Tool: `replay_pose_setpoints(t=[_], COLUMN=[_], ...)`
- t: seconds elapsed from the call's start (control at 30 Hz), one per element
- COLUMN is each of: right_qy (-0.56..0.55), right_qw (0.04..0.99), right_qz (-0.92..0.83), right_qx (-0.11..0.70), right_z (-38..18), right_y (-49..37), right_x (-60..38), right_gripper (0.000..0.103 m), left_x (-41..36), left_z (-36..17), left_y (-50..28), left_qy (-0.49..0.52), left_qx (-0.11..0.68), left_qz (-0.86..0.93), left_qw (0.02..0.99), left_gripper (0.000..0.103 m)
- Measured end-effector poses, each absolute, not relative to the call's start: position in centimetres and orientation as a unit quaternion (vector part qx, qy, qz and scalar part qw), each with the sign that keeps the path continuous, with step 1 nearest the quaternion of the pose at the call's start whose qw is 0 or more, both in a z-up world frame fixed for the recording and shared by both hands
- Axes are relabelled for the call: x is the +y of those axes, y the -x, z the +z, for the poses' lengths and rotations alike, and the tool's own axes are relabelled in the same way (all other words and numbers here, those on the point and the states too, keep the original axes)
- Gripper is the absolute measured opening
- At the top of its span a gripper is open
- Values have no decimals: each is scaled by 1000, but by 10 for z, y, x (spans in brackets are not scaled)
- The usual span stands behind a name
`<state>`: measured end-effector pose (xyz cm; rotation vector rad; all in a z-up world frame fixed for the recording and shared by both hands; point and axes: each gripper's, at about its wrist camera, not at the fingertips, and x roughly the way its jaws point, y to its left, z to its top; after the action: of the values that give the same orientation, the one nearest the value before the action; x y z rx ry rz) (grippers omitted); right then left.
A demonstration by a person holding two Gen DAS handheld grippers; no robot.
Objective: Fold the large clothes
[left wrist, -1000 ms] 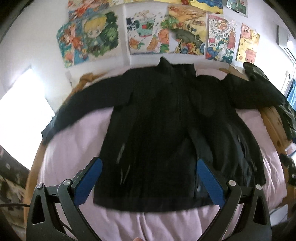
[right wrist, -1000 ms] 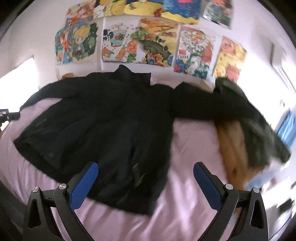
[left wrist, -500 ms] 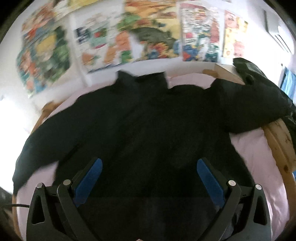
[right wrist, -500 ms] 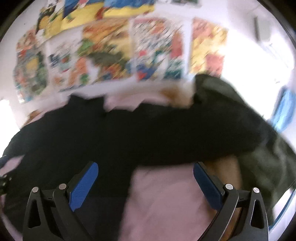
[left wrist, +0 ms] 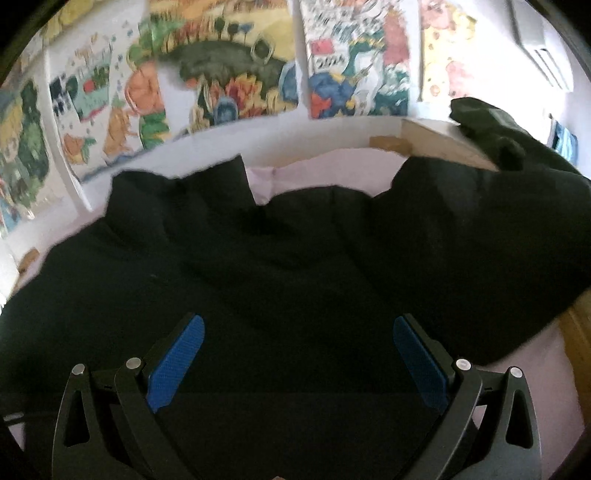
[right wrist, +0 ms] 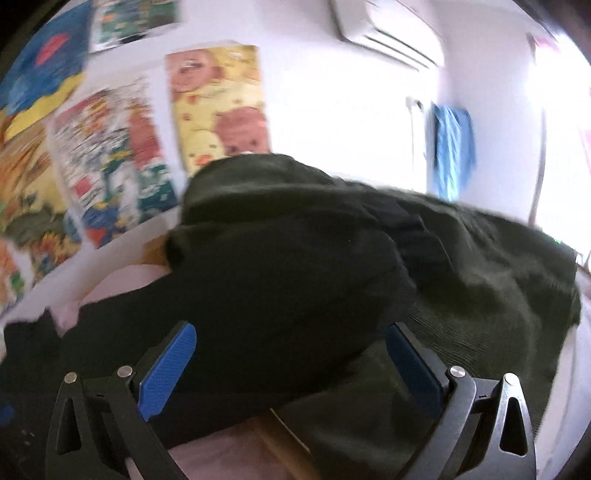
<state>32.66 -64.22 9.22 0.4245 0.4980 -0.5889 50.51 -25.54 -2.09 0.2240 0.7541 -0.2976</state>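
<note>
A bed with a pale pink sheet fills the scene, its wooden frame showing along the right edge. Spread flat across it lies the black jacket, collar toward the far wall and body toward the near side; one sleeve stretches to the right, reaching a dark green garment heaped at the bed's right end, with the sleeve's end resting against or on that heap. Colourful posters cover the far wall, an air conditioner sits high on the right, and a blue cloth hangs near the bright window. The left tongs are spread wide over the jacket's body, gripping nothing. The right tongs are likewise spread wide, poised above the sleeve with nothing between the blue pads.
</note>
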Motion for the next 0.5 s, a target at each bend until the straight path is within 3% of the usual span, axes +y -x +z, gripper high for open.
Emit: replay_pose_setpoints(t=[0.1,0.27,0.5], right_qy=[-224,-248,-257], right_qw=[904,901,906], right_qz=[-278,-282,-277], right_qx=[236,217,192], right_z=[85,80,85], right_y=[-325,-327,-321], right_x=[-654,-664,-665], right_gripper=[101,85,47], left_x=[-263,-275,-282], left_z=[-42,-77,-105], left_y=[-523,-546,-564], left_qy=[-102,-100,-95], left_qx=[390,426,434], left_qz=[-142,-146,-129], left_qw=[904,887,886], left_gripper=[101,101,102])
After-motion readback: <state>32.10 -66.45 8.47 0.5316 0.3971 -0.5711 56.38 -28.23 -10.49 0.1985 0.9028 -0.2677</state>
